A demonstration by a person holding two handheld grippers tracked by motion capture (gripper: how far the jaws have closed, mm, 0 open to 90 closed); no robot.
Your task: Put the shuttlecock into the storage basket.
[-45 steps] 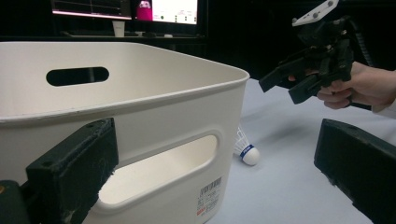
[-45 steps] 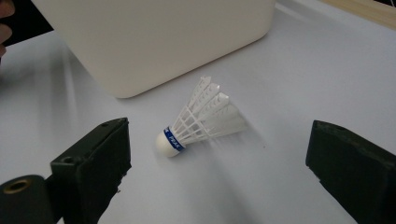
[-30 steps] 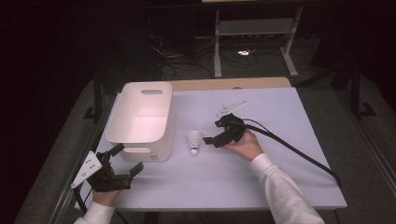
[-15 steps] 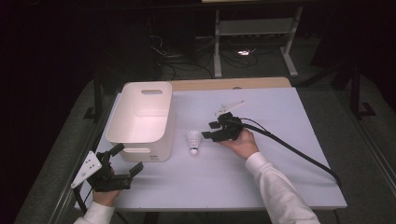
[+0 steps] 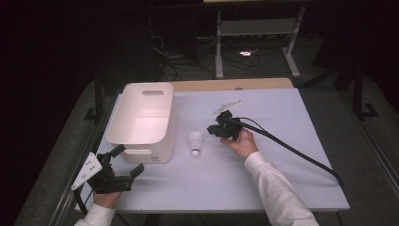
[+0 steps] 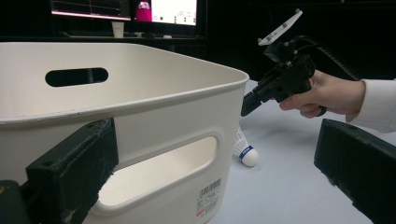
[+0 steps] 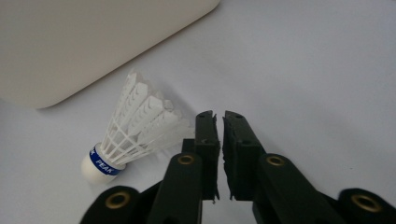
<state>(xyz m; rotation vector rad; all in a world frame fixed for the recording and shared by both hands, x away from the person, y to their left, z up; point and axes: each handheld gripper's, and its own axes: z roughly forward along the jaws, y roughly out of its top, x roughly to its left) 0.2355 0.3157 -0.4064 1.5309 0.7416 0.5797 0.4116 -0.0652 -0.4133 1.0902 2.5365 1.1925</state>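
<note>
The right gripper (image 7: 220, 122) has its fingers (image 7: 207, 135) clenched, only a thin slit between the pads, with nothing gripped. They sit just beside the feather skirt of a white shuttlecock (image 7: 133, 130), which lies on its side on the pale worktop (image 7: 327, 65) — its cork, ringed by a blue band reading "PEAK", points away from the white bin (image 7: 93, 37). From above, the right gripper (image 5: 214, 129) hovers just right of the shuttlecock (image 5: 195, 142), a grey plate on top and a black cable trailing off to the right edge of the worktop (image 5: 282, 179); the right hand (image 5: 241, 142) and a white sleeve (image 5: 277, 193) come in from the bottom.

The left gripper (image 5: 128, 160) has its fingers (image 6: 74, 172) released, spread wide, holding nothing. It sits near the front left corner of the worktop, just in front of the bin (image 5: 143, 117). In the left gripper view one finger overlaps the bin's near wall (image 6: 177, 140), though whether it touches I cannot tell; the other stands well to the side. Past the bin's corner lie the shuttlecock (image 6: 245, 149) and the right gripper (image 6: 250, 101) — the bin itself is an open, rounded tub with slot handles, standing at the left side of the worktop, its inside bare as far as can be seen.
</note>
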